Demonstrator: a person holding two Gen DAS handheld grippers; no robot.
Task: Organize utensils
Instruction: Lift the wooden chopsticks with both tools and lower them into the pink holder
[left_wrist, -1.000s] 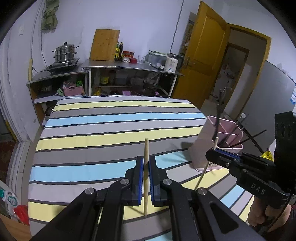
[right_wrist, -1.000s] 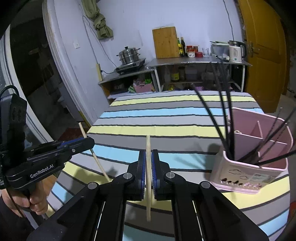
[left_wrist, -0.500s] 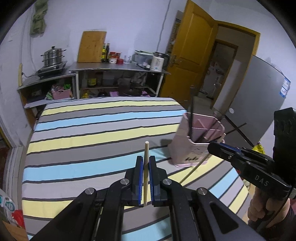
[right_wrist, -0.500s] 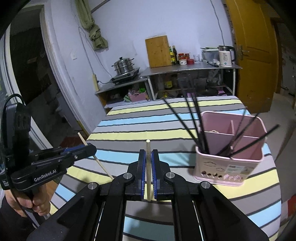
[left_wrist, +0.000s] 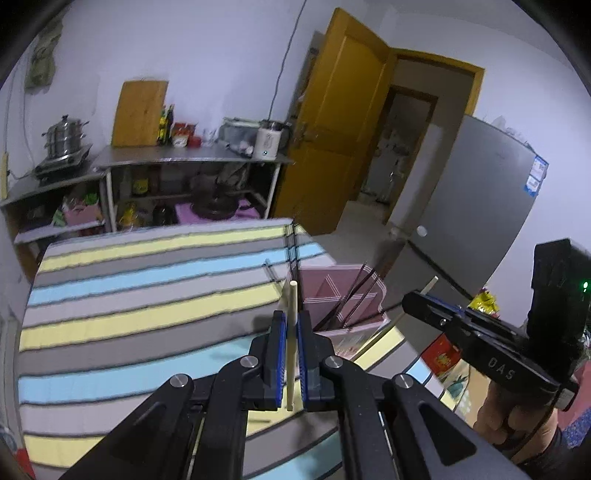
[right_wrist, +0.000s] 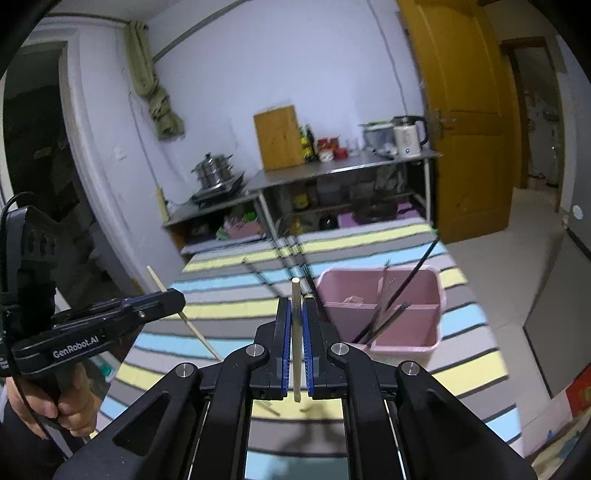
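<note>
A pale wooden chopstick (left_wrist: 291, 332) is clamped upright between the narrow blue pads of the left gripper (left_wrist: 290, 345), its blunt round tip standing above the pads and its lower end showing below them. In the right wrist view the same left gripper (right_wrist: 168, 297) is seen to the left of the pink utensil holder (right_wrist: 402, 345), gripped by a hand (right_wrist: 55, 400), with its chopstick (right_wrist: 184, 317) slanting down across the striped cloth.

A second pale wooden chopstick (right_wrist: 296, 339) is pinched upright in the right gripper (right_wrist: 295, 332), whose jaws are drawn nearly together on it. In the left wrist view that right gripper (left_wrist: 417, 301) is seen to the right of the holder, black and boxy, held by a hand (left_wrist: 506, 417), with its chopstick (left_wrist: 430, 286) passing through the tip.

The utensil holder (left_wrist: 373, 321) is a pink plastic box, rectangular with rounded corners and divided by thin inner walls. It stands on the bench (right_wrist: 472, 373), near the right edge. Thin dark chopsticks (right_wrist: 410, 284) are leaned in its compartments, glossy and straight, some projecting well above the rim. The bench is covered by a cloth striped in yellow, grey and light blue.
</note>
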